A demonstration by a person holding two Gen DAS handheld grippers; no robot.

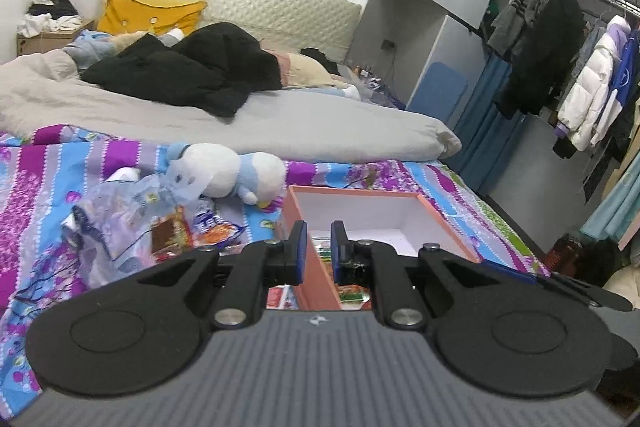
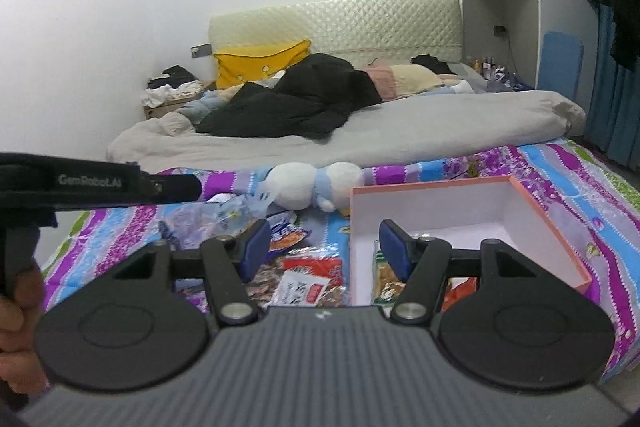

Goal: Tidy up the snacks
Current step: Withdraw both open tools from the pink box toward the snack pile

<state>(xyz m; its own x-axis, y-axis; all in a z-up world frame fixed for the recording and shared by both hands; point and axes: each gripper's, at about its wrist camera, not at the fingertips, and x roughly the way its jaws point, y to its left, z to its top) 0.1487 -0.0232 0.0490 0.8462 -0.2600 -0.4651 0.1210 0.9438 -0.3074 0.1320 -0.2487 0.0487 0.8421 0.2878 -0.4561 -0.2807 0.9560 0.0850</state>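
Observation:
An orange box with a white inside lies open on the patterned bedspread, with some snack packets inside it. More snack packets and a clear plastic bag lie left of the box. My left gripper hovers over the box's left wall, its jaws a narrow gap apart and empty. My right gripper is wide open and empty, straddling the box's left wall above the loose packets.
A white and blue plush toy lies just behind the snacks. A grey duvet and black clothes cover the far bed. A clothes rack stands at the right. The left hand-held gripper shows at left.

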